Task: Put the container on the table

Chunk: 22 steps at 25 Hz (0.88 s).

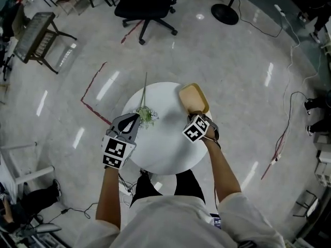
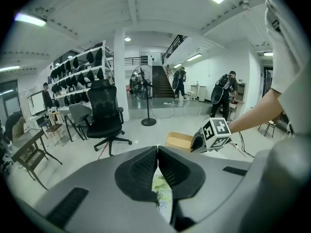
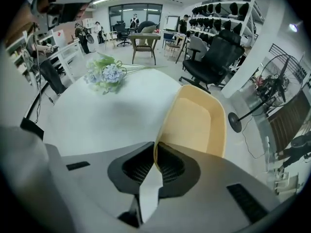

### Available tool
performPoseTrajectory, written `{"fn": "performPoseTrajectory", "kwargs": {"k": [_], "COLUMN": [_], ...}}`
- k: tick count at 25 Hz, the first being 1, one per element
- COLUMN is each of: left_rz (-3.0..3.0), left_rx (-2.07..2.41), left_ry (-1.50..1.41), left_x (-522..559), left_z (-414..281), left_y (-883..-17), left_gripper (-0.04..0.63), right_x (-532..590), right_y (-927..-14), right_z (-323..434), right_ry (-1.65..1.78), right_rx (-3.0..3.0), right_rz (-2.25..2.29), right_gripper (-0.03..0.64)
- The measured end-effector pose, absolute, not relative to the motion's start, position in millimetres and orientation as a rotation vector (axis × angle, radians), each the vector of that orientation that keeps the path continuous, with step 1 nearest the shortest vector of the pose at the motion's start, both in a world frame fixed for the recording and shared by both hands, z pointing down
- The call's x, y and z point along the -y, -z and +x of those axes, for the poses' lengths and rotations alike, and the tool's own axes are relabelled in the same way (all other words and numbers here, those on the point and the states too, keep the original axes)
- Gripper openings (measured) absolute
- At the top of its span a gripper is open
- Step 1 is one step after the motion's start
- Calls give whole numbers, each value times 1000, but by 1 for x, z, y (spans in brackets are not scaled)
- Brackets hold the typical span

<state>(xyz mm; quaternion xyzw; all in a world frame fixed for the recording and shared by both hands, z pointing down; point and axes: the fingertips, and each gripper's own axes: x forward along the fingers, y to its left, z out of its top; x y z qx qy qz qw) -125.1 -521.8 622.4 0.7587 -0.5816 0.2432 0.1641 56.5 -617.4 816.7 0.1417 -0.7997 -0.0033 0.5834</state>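
A tan, shallow container (image 1: 194, 97) is at the far right edge of the round white table (image 1: 165, 154), part of it past the rim. My right gripper (image 1: 195, 113) is shut on its near rim; in the right gripper view the thin rim (image 3: 156, 149) runs between the closed jaws and the container (image 3: 197, 125) stretches away ahead. My left gripper (image 1: 135, 118) is at the table's left edge with its jaws shut (image 2: 158, 152) and nothing seen between the tips. A sprig of pale flowers (image 1: 146, 115) lies just in front of it, and the flowers (image 2: 163, 191) show under the jaws.
A black office chair (image 1: 147, 4) and a fan's round base (image 1: 225, 13) stand on the floor beyond the table. A wooden chair (image 1: 36, 35) is at far left. Cables (image 1: 289, 102) trail on the floor to the right, and red tape marks (image 1: 93, 94) lie to the left.
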Motion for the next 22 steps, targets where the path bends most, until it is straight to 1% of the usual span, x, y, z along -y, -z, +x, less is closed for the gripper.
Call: {"fn": "performPoseTrajectory", "kwargs": {"k": [4, 8, 10, 12, 16, 22], "left_rz": [2158, 2216, 2266, 2328, 2462, 2663], "left_rx": [1670, 1677, 1679, 1676, 1667, 1642], "left_ry": [-701, -693, -679, -653, -594, -486], "left_x": [507, 491, 488, 484, 470, 440], "left_z": [-136, -142, -141, -137, -127, -110], "left_y": [-620, -601, -583, -563, -520, -443], "left_gripper": [20, 20, 20, 20, 20, 20], "right_x": [612, 604, 604, 602, 581, 521], "right_y": [-812, -773, -736, -691, -594, -467], "right_z": [48, 50, 56, 64, 84, 120], "right_ry": [9, -21, -69, -113, -112, -5], "right_rx": [1877, 1932, 1993, 2061, 2163, 2242], "right_rz": [365, 477, 588, 724, 960, 1247], "right_gripper": [48, 54, 51, 17, 14, 14]}}
